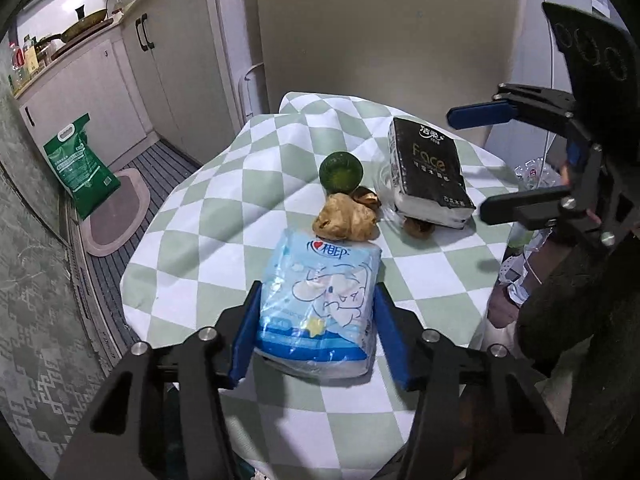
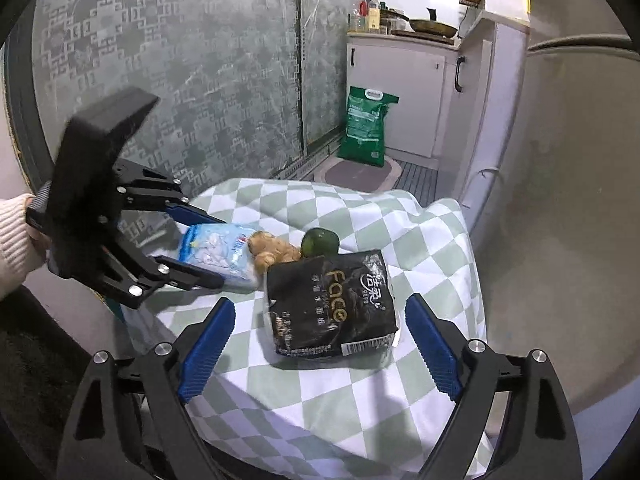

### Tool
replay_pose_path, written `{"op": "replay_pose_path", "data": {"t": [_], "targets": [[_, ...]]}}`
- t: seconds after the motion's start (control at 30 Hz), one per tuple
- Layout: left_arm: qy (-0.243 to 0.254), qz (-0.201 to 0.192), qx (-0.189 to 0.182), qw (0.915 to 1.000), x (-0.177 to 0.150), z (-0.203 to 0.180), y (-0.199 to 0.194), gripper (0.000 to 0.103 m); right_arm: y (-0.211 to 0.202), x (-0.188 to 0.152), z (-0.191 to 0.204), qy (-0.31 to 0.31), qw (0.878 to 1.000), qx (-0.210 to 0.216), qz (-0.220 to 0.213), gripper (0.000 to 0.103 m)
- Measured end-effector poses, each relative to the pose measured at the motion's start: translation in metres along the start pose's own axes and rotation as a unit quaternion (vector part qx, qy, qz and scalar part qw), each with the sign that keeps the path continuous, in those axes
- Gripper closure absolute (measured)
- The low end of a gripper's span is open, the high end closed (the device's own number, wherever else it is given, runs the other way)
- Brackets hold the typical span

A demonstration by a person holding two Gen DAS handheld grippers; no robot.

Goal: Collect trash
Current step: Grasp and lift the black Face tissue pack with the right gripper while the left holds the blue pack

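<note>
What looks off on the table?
The black tissue pack sits tilted, propped on a clear plastic container and a brown scrap. Crumpled brown paper lies beside the green fruit. The checkered cloth is rumpled.

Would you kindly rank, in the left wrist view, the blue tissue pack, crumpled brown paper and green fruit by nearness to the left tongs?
1. Blue tissue pack, between the left tongs.
2. Crumpled brown paper, just beyond it.
3. Green fruit, farthest back.

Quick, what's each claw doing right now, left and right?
Left claw: around the blue tissue pack; whether the pads press it cannot be told.
Right claw: open, empty, straddling the black tissue pack.
</note>
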State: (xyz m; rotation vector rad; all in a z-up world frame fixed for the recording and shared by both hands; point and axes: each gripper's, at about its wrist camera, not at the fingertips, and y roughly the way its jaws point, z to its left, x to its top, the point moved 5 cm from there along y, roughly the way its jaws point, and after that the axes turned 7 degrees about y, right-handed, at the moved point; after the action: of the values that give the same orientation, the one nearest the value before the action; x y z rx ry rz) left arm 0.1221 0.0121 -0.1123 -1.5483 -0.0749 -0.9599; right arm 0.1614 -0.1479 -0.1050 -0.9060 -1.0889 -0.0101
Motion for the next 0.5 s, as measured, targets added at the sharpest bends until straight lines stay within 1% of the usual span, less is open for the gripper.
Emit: {"op": "replay_pose_path", "data": {"t": [0.07, 0.13, 0.23, 0.4, 0.5], "targets": [[-0.006, -0.003, -0.005, 1.0, 0.0, 0.001, -0.003, 0.053, 0.003, 0.0, -0.004, 0.004, 1.0, -0.004, 0.003, 0.015], [-0.007, -0.006, -0.005, 0.9999, 0.0, 0.001, -0.006, 0.054, 0.007, 0.0, -0.007, 0.006, 1.0, -0.008, 0.006, 0.015], [-0.008, -0.009, -0.004, 0.9999, 0.0, 0.001, -0.009, 0.055, 0.012, -0.001, -0.009, 0.005, 1.0, -0.005, 0.013, 0.015], [-0.01, -0.013, -0.002, 0.9999, 0.0, 0.001, -0.015, 0.055, 0.023, -0.005, -0.003, -0.006, 1.0, 0.003, 0.026, 0.012], [-0.012, -0.017, -0.005, 0.9998, 0.0, 0.0, -0.018, 0.055, 0.03, -0.006, -0.002, -0.011, 0.999, -0.007, 0.029, 0.012]]}}
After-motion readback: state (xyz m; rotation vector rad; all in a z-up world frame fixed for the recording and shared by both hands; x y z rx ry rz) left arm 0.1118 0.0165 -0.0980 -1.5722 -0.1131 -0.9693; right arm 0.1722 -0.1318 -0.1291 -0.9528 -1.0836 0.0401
